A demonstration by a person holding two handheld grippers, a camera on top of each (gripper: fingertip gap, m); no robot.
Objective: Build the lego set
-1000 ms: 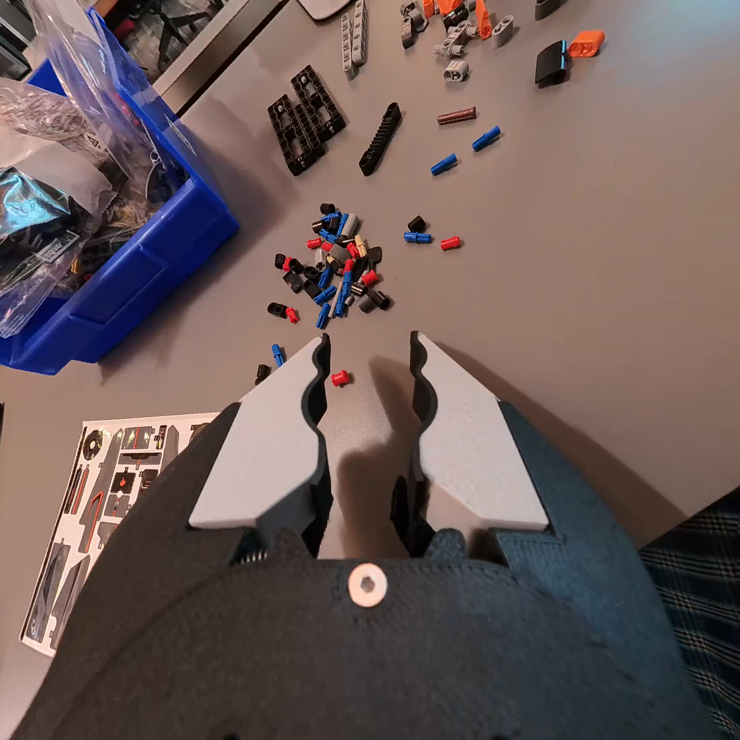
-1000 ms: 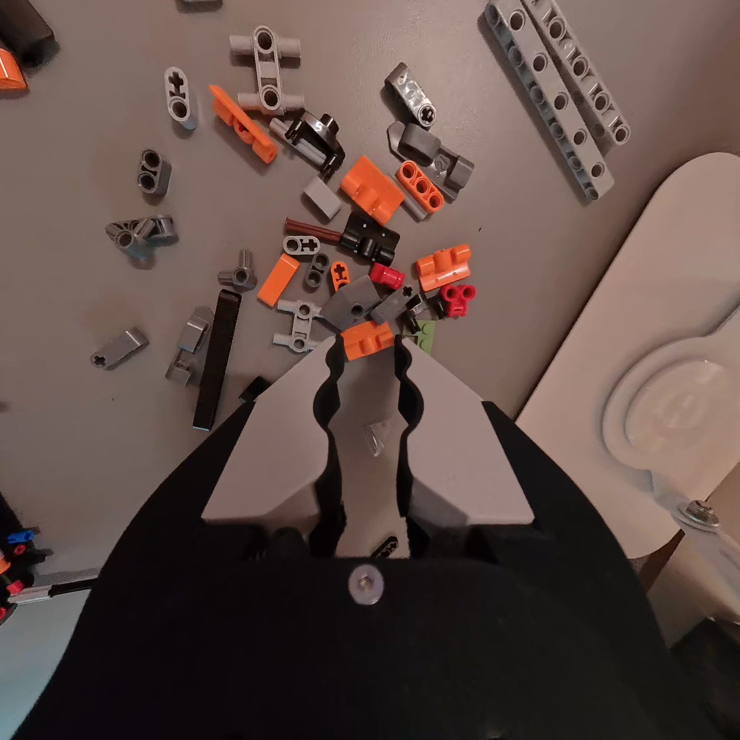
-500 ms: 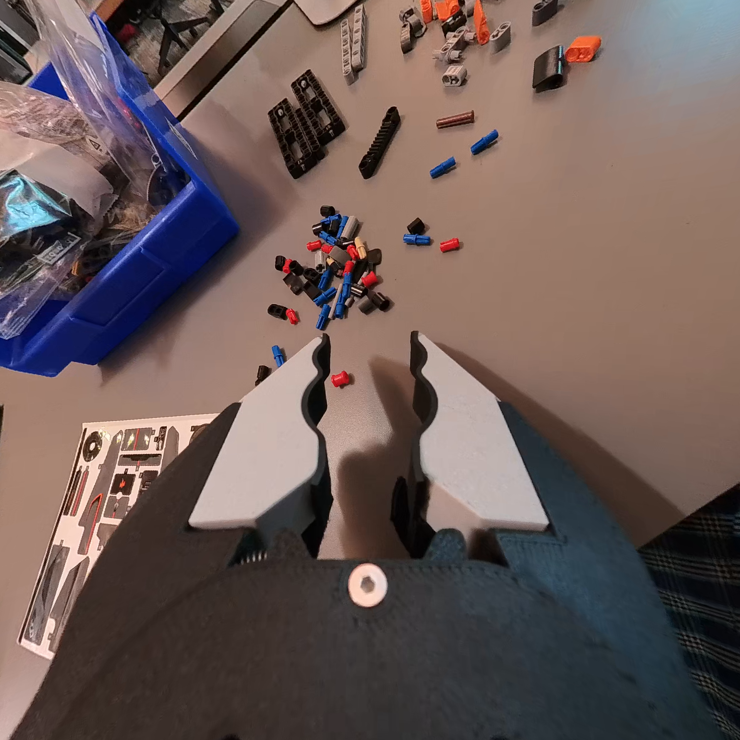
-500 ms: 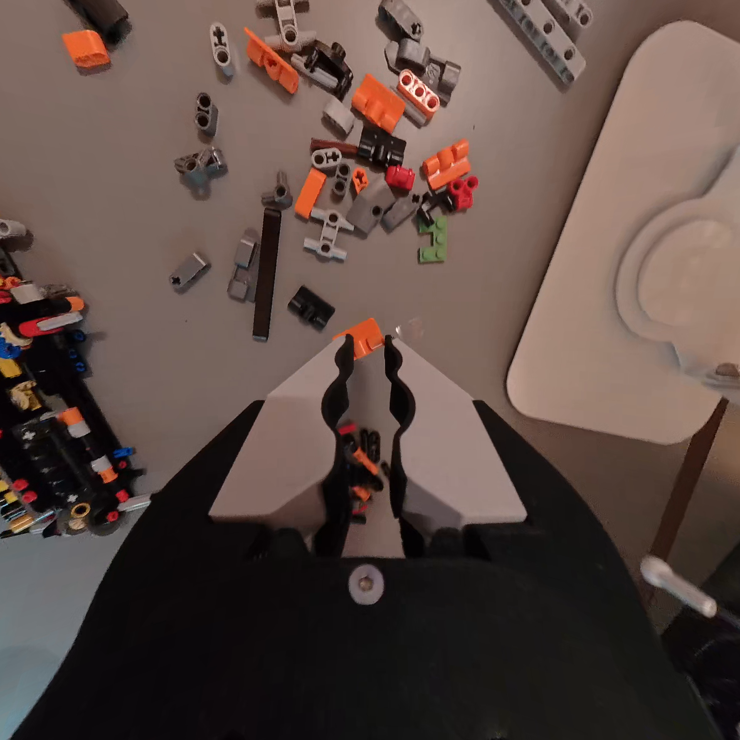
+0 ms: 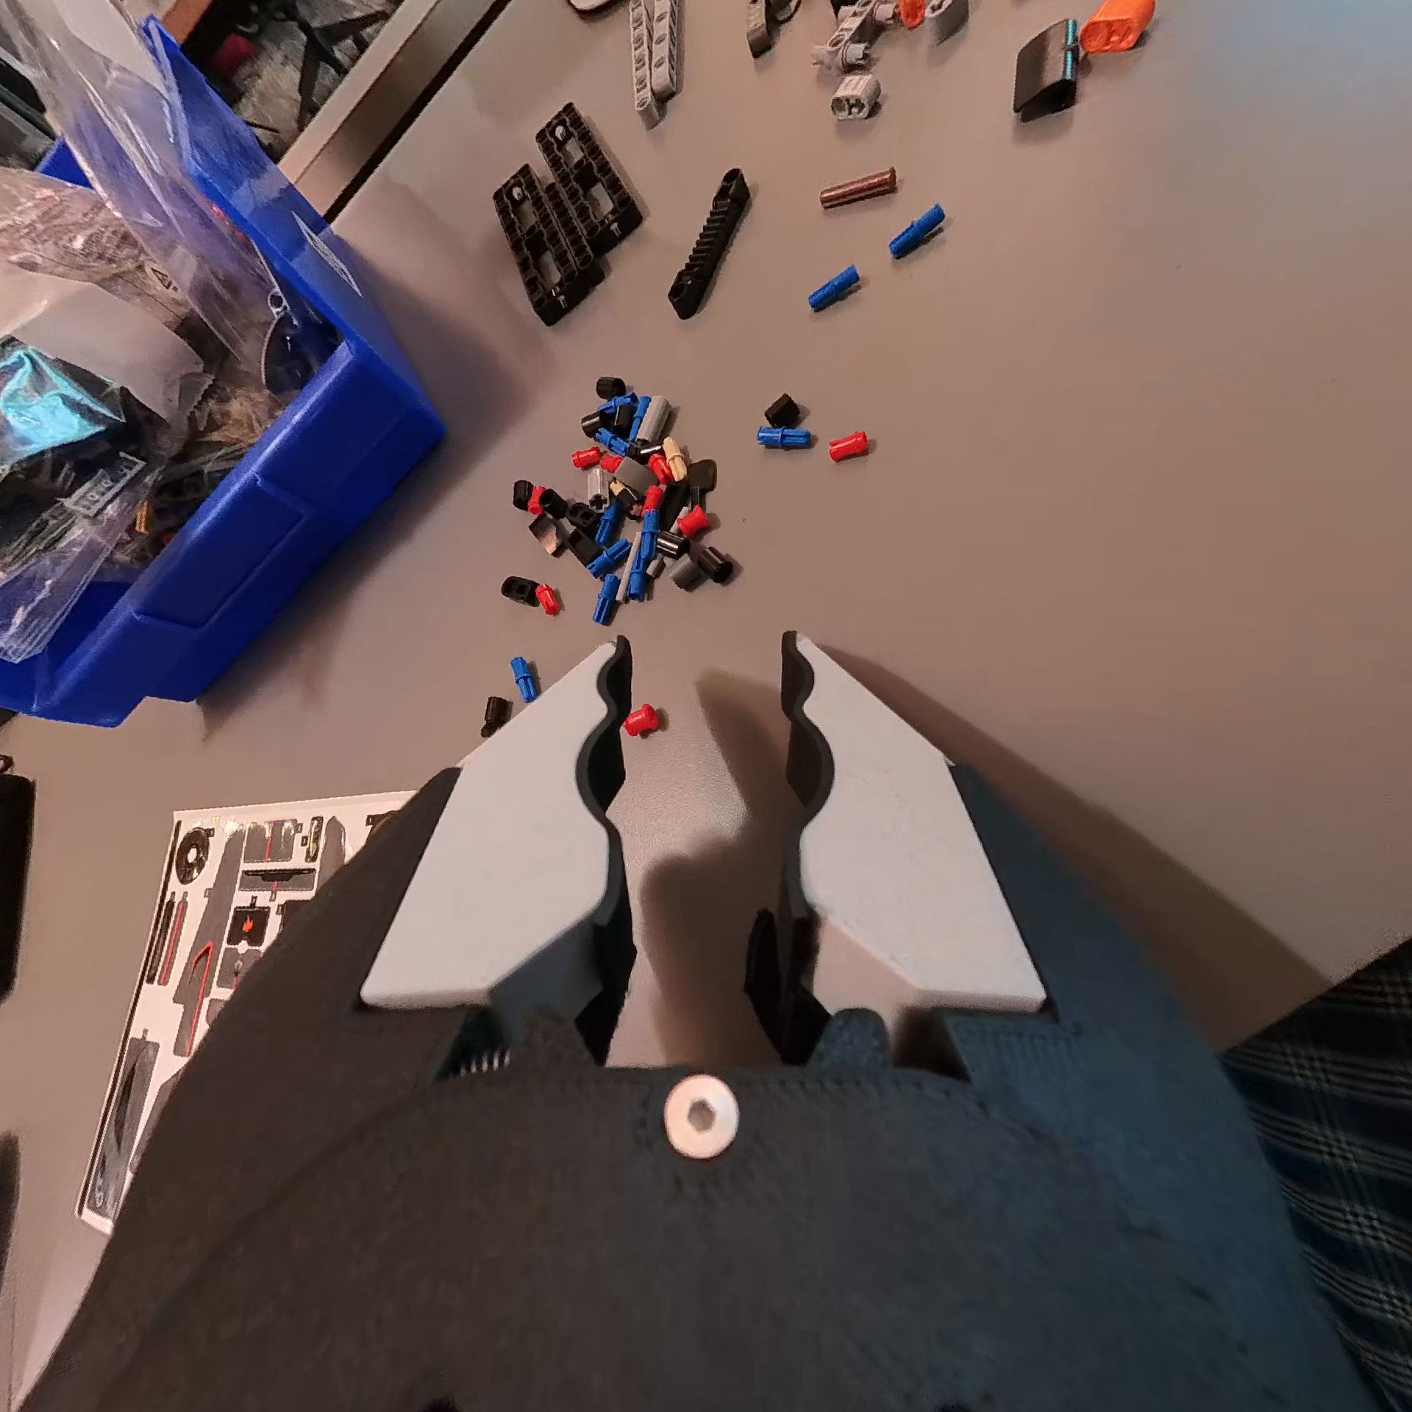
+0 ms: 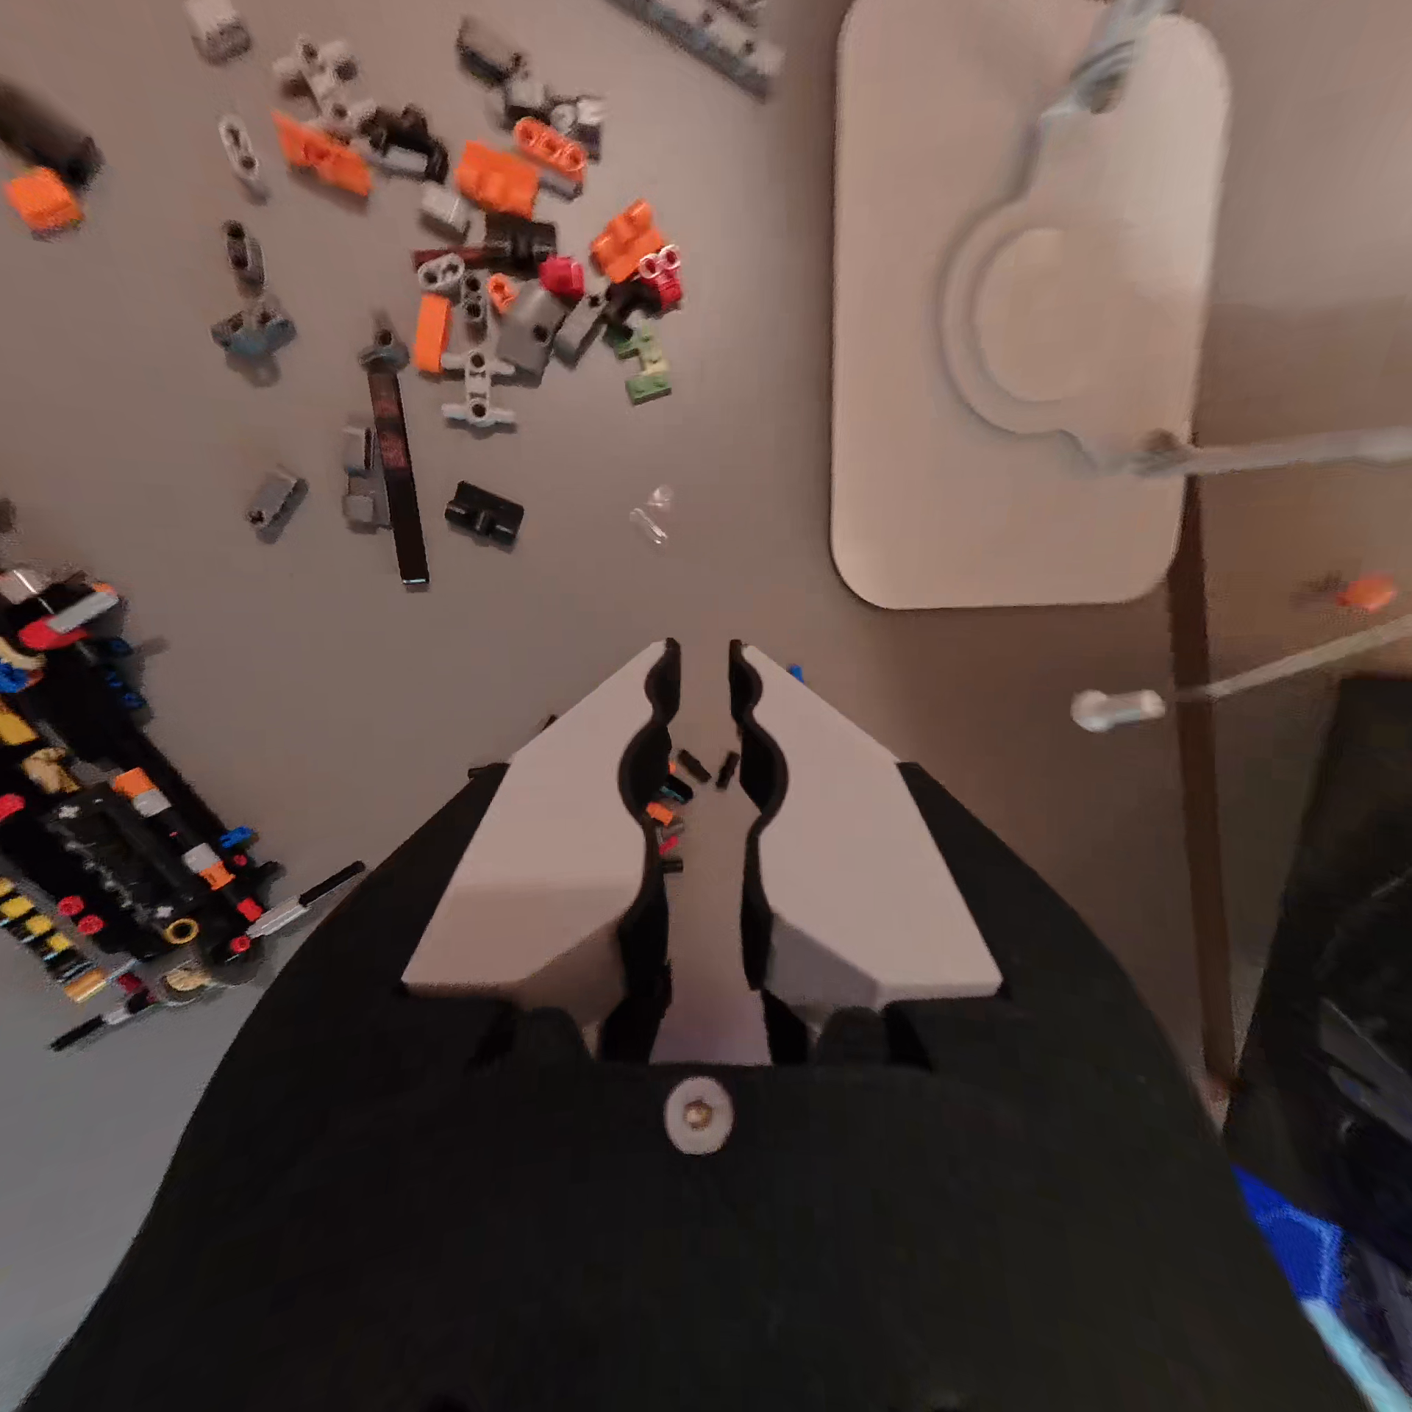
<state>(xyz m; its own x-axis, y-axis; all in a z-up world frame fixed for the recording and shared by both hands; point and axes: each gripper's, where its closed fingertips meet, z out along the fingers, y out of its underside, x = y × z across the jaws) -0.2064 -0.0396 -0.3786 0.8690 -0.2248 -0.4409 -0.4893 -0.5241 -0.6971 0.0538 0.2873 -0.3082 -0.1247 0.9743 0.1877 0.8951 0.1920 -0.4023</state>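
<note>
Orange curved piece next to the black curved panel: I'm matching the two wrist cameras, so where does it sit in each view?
Left wrist view: orange curved piece at the top right corner, just right of the black curved panel.
Right wrist view: at the upper left edge, just below the panel, blurred.
Shared landmark: the grey beams, at the top edge in both.

A grey table (image 5: pixel 1070 535) is carrying loose pins (image 5: pixel 634 497), a blue bin (image 5: pixel 252 489) and a sticker sheet (image 5: pixel 214 917).
</note>
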